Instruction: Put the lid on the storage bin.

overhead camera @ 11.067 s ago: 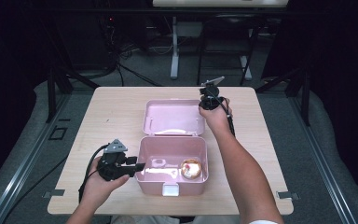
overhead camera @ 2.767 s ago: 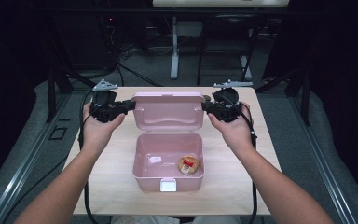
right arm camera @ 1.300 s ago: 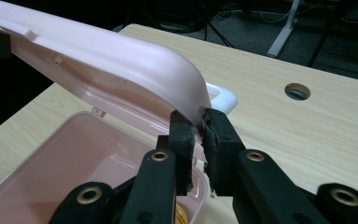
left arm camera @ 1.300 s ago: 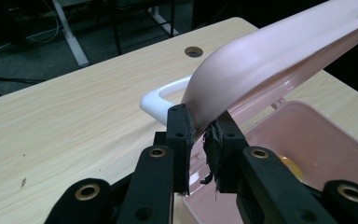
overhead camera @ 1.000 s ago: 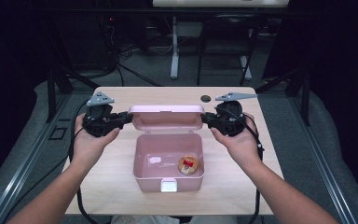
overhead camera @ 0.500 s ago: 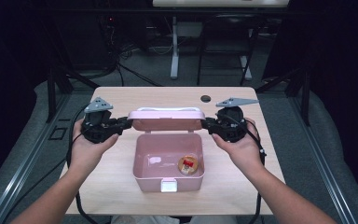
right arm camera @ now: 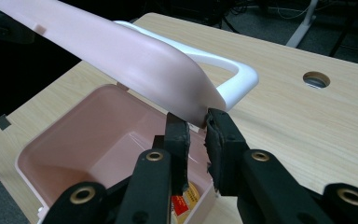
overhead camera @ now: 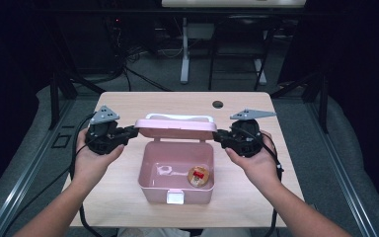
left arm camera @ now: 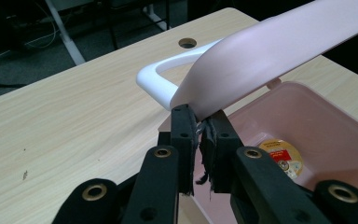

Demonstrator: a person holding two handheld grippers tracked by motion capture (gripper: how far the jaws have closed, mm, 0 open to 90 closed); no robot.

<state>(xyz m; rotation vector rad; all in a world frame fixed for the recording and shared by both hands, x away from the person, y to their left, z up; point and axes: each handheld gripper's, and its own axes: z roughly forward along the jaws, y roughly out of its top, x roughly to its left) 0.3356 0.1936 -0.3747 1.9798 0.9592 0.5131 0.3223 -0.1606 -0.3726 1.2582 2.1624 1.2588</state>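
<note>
I've got my left gripper (overhead camera: 128,133) pinched on the left end of the pink lid (overhead camera: 176,127), jaws nearly together with the lid's edge between the pads; they have just been closing a bit more on it. In the left gripper view the lid (left arm camera: 270,56) rises right from my jaw tips, tilted, white handle (left arm camera: 161,79) just beyond them. My right gripper (overhead camera: 222,137) is clamped on the lid's right end the same way; in the right gripper view the lid corner (right arm camera: 186,93) sits between the pads (right arm camera: 216,128), handle (right arm camera: 235,77) just past my tips. Lid hangs between my two grippers, held up over the back edge of the pink box (overhead camera: 148,173). Box is open, below and between the grippers, nearer me. Inside it, a small round tin with red label (overhead camera: 199,175), closer to my right gripper, and a pale ring-like item (overhead camera: 166,170), too small to tell. Table hole (overhead camera: 217,104) lies beyond my right gripper.
</note>
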